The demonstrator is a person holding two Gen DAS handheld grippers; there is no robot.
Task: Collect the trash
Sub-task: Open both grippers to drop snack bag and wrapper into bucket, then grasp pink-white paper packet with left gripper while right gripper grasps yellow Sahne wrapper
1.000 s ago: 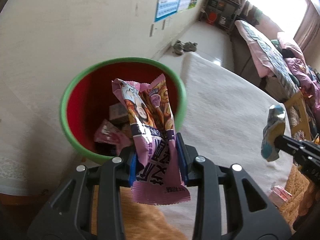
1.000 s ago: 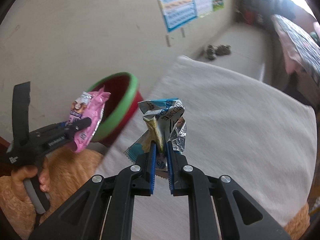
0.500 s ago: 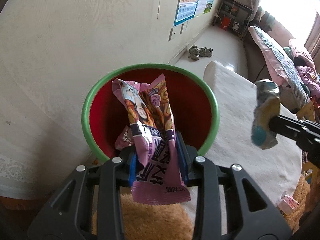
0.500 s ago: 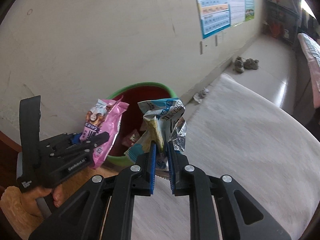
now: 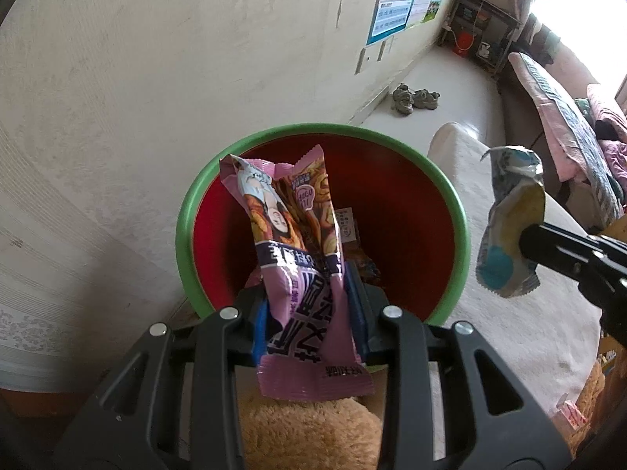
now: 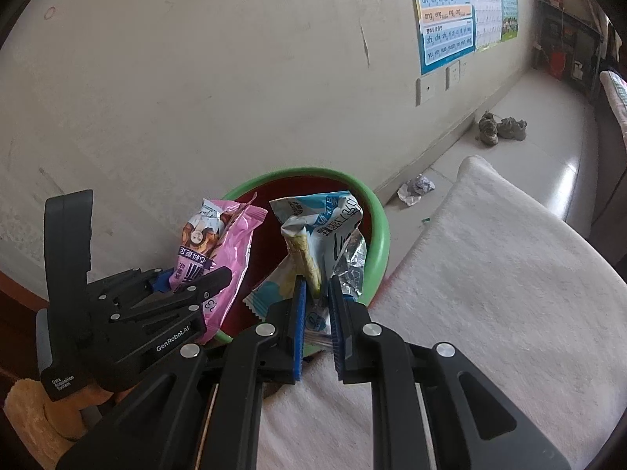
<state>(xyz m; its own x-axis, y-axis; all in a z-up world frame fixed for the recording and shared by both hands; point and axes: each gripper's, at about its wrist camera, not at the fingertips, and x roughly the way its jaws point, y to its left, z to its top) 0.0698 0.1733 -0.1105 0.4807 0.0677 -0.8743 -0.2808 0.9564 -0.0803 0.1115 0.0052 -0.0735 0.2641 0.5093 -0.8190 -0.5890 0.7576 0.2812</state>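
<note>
Both grippers held wrappers over or beside the red bin.

Your left gripper [image 5: 309,313] was clamped on the pink snack wrapper [image 5: 298,258], its blue pads pressing the lower half, and the wrapper's upper end stood over the open mouth of the red bin [image 5: 395,211]. Your right gripper [image 6: 316,313] gripped the crumpled blue-and-white wrapper [image 6: 321,231] between nearly closed jaws; in the left wrist view that wrapper [image 5: 509,227] hung just outside the bin's green rim, above the white blanket [image 6: 490,274]. More wrappers lay at the bottom of the bin. The bin stood against the cream wall [image 6: 235,78], touching the blanket's edge. A crumpled paper scrap [image 6: 416,188] lay on the floor beyond the bin, and a pair of shoes [image 6: 501,127] farther off along the wall.
</note>
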